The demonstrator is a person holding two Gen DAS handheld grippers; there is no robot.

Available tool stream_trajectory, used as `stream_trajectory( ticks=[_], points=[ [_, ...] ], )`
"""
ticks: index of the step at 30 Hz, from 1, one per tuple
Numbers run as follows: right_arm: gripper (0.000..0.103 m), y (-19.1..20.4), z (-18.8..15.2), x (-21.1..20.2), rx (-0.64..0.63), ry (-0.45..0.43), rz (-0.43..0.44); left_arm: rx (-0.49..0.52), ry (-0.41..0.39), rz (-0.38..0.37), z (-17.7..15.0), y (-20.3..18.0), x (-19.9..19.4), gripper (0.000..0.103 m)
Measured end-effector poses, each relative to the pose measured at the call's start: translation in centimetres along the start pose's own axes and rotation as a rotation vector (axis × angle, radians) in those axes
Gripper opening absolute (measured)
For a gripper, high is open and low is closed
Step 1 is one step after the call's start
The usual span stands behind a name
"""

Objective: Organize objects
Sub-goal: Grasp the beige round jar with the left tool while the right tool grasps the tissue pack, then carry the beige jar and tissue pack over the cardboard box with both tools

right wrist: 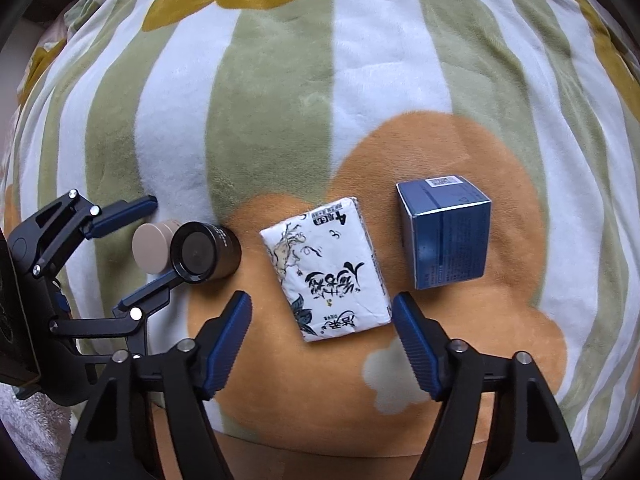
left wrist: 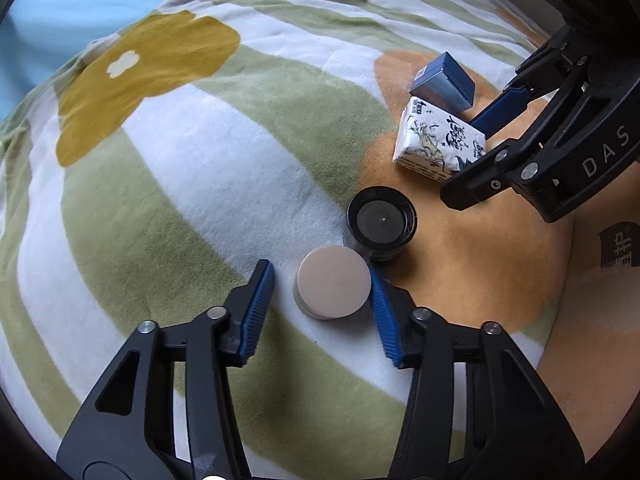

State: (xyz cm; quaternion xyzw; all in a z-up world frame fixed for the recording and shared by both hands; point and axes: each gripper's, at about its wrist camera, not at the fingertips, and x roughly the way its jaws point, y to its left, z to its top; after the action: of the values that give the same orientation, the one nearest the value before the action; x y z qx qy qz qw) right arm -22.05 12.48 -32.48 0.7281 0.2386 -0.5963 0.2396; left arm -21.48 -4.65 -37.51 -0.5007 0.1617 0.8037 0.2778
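Observation:
A beige round jar (left wrist: 332, 288) stands between the blue pads of my left gripper (left wrist: 322, 276). Its right pad (left wrist: 380, 312) is at the jar's edge and its left pad (left wrist: 260, 308) stands a little off it, so the gripper is open. A black jar (left wrist: 382, 222) touches the beige jar (right wrist: 152, 248) from behind. My right gripper (right wrist: 322, 298) points down, open, with the near end of a white tissue pack (right wrist: 324, 268) between its fingertips, untouched. A blue box (right wrist: 448, 236) stands to the right of the pack. The right wrist view shows the left gripper (right wrist: 164, 240) around the beige jar, next to the black jar (right wrist: 204, 254).
Everything lies on a soft blanket (left wrist: 180, 200) with green and white stripes and yellow and orange flowers. Light blue fabric (left wrist: 40, 8) lies beyond its far left edge. A brown surface (left wrist: 600, 320) with a printed mark borders the blanket on the right.

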Motion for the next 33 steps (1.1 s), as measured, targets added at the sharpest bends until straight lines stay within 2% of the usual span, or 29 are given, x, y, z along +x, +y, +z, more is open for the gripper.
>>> stream_trajectory(
  ticks=[5, 7, 22, 33],
  points=[
    [0.052, -0.6, -0.4, 0.1, 0.0, 0.002, -0.016, -0.004, -0.001, -0.017, 0.1, 0.2, 0.0, 0.031],
    [0.048, -1.0, -0.6, 0.0, 0.003, -0.001, -0.027, -0.004, -0.002, -0.014, 0.1, 0.1, 0.0, 0.031],
    [0.046, -3.9, -2.3, -1.2, 0.022, -0.044, 0.003, -0.05, -0.027, -0.014, 0.4, 0.6, -1.5, 0.031],
    [0.046, -5.4, -4.0, -5.4, 0.0, -0.119, 0.035, -0.131, -0.092, 0.014, 1.2, 1.1, -6.6, 0.031]
  ],
)
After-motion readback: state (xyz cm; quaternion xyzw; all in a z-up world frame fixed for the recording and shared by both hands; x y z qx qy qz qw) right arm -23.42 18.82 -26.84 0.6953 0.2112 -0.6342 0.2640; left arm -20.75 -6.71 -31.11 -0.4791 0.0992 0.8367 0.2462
